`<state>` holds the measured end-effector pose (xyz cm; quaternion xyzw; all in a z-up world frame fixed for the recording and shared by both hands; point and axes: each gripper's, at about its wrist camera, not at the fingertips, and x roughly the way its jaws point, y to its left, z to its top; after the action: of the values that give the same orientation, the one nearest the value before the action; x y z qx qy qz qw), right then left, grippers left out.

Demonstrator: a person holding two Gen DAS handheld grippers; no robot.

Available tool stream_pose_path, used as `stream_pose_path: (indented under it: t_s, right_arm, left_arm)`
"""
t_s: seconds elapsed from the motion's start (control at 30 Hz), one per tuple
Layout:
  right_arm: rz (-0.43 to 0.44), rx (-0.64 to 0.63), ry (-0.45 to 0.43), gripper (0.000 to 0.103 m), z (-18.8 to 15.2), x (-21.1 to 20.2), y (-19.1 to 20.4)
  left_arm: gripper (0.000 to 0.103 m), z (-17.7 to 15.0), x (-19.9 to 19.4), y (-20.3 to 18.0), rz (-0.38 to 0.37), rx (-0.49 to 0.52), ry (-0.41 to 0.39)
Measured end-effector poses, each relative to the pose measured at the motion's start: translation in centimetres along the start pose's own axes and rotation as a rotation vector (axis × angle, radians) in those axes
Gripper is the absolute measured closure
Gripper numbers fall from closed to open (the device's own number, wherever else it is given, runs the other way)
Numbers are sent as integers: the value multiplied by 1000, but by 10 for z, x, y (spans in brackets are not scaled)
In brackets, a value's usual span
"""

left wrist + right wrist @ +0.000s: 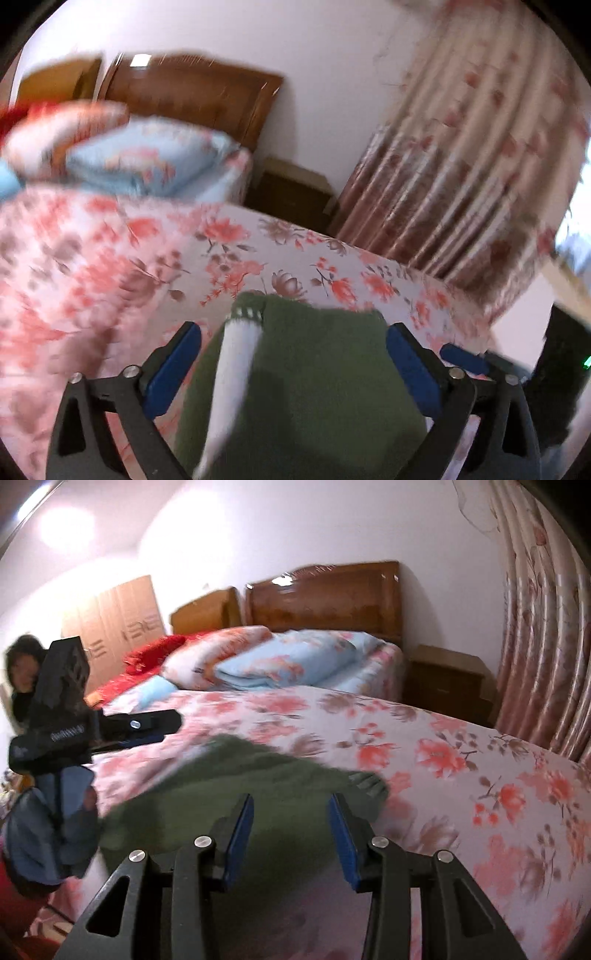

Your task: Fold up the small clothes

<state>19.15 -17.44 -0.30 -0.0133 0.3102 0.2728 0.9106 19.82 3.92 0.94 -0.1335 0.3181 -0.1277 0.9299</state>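
Note:
A small dark green garment (314,387) lies on the floral bedsheet (110,258), with a white strip (236,354) and a striped cuff (245,312) on its left side. My left gripper (291,363) hangs over it, open wide, with the cloth spread below and between the blue pads (173,365). In the right wrist view the garment (240,775) sits just ahead of my right gripper (291,830), which is open and pinches nothing. The left gripper (166,725) shows side-on at the garment's far left edge. The right gripper's pad (461,358) shows at the lower right of the left wrist view.
Folded light-blue floral bedding (288,661) and a red blanket (147,653) are piled at the wooden headboard (325,594). A dark nightstand (447,679) and a flowered curtain (546,627) stand on the right. A person's blue sleeve (51,823) is at the left.

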Motion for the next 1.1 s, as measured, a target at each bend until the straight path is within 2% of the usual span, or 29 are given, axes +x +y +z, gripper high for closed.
stream_pose_path:
  t_s: [0.1, 0.23, 0.27, 0.33, 0.37, 0.43, 0.57, 0.67, 0.73, 0.83, 0.9, 1.0, 1.03, 1.1]
  right_arm:
    - [10, -64, 7, 60, -24, -17, 38]
    - [-24, -161, 69, 59, -64, -10, 77]
    - [-56, -187, 62, 59, -73, -12, 83]
    - [-69, -175, 84, 59, -78, -22, 88]
    - [-76, -161, 92, 59, -80, -29, 89]
    - [-91, -162, 77, 59, -88, -52, 93]
    - [-75, -97, 86, 59, -112, -78, 87]
    - [-50, -36, 137, 59, -128, -74, 84]
    - [-66, -28, 130, 59, -130, -69, 87]
    - [-75, 36, 31, 59, -118, -69, 85]
    - [-120, 46, 6, 59, -109, -64, 84]
    - [-128, 35, 66, 59, -108, -42, 82]
    - [-130, 27, 90, 59, -109, -36, 81]
    - [-128, 27, 106, 59, -113, -38, 81]
  left_arm:
    - [0, -29, -17, -6, 34, 70, 1]
    - [0, -68, -2, 7, 165, 98, 122]
    - [0, -75, -3, 16, 175, 70, 157]
    - [0, -77, -24, 30, 132, -12, 130]
    - [0, -76, -43, 37, 129, -31, 87]
    - [0, -74, -73, 49, 164, -35, 31]
    - [0, -84, -108, 84, 174, -113, 26]
    - [0, -99, -120, 96, 148, -145, 36]
    - [0, -103, -119, 90, 146, -137, 22]
    - [0, -100, -105, 72, 112, -120, 33]
    - [0, -97, -94, 52, 114, -57, 42]
    - [0, -99, -71, 32, 195, 39, 69]
    - [0, -103, -55, 30, 246, 67, 135]
    - [0, -108, -49, 36, 257, 52, 184]
